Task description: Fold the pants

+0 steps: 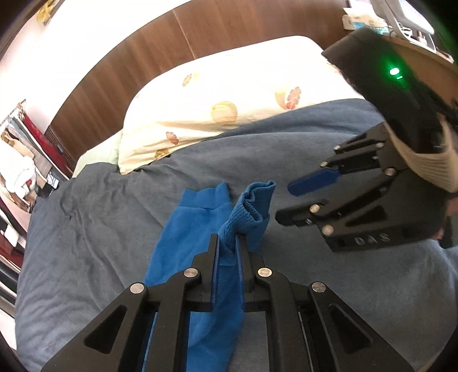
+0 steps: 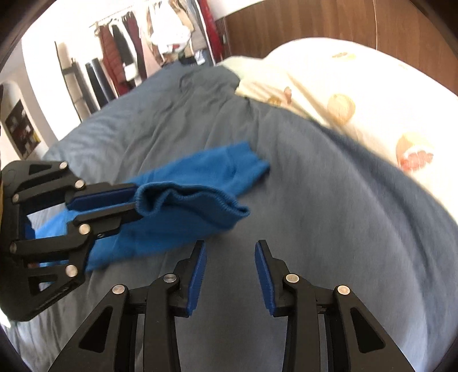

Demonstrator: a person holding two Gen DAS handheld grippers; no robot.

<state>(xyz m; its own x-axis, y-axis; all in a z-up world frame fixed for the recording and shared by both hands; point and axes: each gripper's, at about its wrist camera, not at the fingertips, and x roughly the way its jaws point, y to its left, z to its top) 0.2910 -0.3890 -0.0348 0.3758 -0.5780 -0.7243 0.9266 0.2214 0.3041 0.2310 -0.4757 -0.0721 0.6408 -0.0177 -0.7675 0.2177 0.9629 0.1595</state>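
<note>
Left edge of the right wrist view: clothes rack [image 2: 137, 43] with hanging garments is standing against the white wall, well behind the bed.

Left gripper [image 2: 137, 204] is sitting at the left of that view, jaws clenched on the ribbed cuff [image 2: 194, 200] of the blue pants [image 2: 177, 229]. In the left wrist view the same left gripper [image 1: 227, 243] is pinching that ribbed cuff [image 1: 249, 211] between its blue pads, fabric bunching up above the fingertips. Cuff is being held up off the cover; the rest of that leg is hanging down and trailing back under the gripper.

Blue pants [image 1: 186, 229] are lying on the grey-blue bed cover [image 1: 86, 229], about mid-bed, legs pointing toward the pillow. Second leg's cuff [image 2: 246, 163] is lying flat on the cover just beyond the lifted one, not gripped.

Right gripper [image 2: 230, 271] is hovering to the right of the pants, jaws partly apart, nothing between the blue pads, only bed cover [image 2: 315, 229] showing through the gap. Left wrist view is showing the right gripper [image 1: 289, 204] just beside the lifted cuff, not touching it, a cream knit sleeve [image 1: 429, 163] behind it.

Far right: fruit-print pillow [image 2: 357, 100] is resting at the head of the bed against the wooden headboard [image 2: 315, 23]. Right wrist view is somewhat blurred.
</note>
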